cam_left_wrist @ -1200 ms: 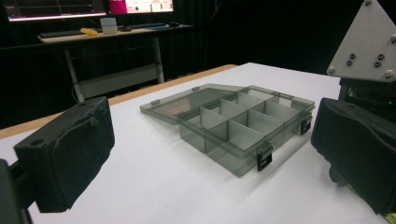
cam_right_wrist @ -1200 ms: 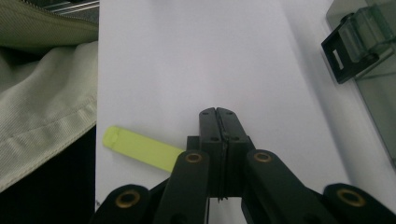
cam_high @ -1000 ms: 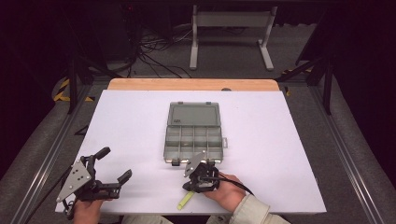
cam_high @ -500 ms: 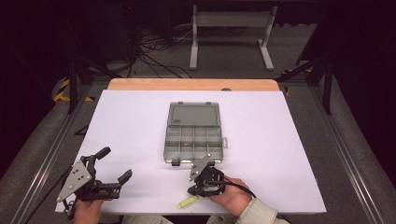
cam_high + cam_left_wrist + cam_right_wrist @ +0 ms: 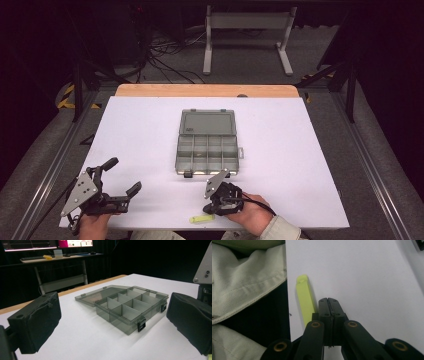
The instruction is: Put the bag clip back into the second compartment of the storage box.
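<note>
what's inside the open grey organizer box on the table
The organizer box shows bare divided compartments in the high view and the left gripper view, nothing lying in them. Its near wall hides part of the front compartments' floors. The lid lies open behind.

Yellow-green plastic strip [image 5: 305, 300] lies flat at the table's near edge
</note>
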`<state>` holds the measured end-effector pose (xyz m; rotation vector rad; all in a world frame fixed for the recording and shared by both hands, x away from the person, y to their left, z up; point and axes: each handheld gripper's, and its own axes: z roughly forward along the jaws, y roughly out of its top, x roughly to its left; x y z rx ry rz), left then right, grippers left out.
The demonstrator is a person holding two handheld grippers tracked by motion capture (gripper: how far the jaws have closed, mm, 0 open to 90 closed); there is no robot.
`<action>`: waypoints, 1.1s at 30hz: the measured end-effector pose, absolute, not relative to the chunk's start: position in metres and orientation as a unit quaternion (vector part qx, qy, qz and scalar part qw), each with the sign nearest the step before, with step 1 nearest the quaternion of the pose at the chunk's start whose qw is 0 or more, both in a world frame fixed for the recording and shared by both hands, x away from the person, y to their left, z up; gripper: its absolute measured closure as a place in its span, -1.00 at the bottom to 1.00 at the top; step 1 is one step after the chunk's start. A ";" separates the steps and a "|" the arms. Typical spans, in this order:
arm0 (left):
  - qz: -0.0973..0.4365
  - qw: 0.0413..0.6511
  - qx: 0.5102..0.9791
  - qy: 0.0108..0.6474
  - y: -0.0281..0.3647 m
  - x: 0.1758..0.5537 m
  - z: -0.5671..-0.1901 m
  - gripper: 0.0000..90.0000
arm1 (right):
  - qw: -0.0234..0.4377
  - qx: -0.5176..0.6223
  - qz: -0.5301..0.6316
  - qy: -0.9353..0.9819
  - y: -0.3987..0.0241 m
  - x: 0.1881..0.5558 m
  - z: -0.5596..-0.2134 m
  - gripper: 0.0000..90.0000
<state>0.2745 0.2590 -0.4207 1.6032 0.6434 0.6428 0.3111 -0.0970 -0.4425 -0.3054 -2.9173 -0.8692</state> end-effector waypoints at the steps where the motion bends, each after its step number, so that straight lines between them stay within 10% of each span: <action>1: 0.278 0.604 0.693 0.278 0.259 0.274 -0.421 -1.00 | 0.044 -0.098 -0.284 -0.953 -0.098 0.311 -0.442 1.00; 12: 0.278 0.604 0.693 0.278 0.259 0.274 -0.421 -1.00 | 0.048 -0.096 -0.287 -0.952 -0.100 0.307 -0.441 0.95; 22: 0.278 0.604 0.694 0.277 0.259 0.275 -0.421 -1.00 | -0.004 -0.094 -0.316 -0.944 -0.091 0.299 -0.430 -0.28; 33: 0.277 0.603 0.694 0.277 0.259 0.275 -0.421 -1.00 | 0.001 -0.073 -0.303 -0.950 -0.080 0.291 -0.437 -0.10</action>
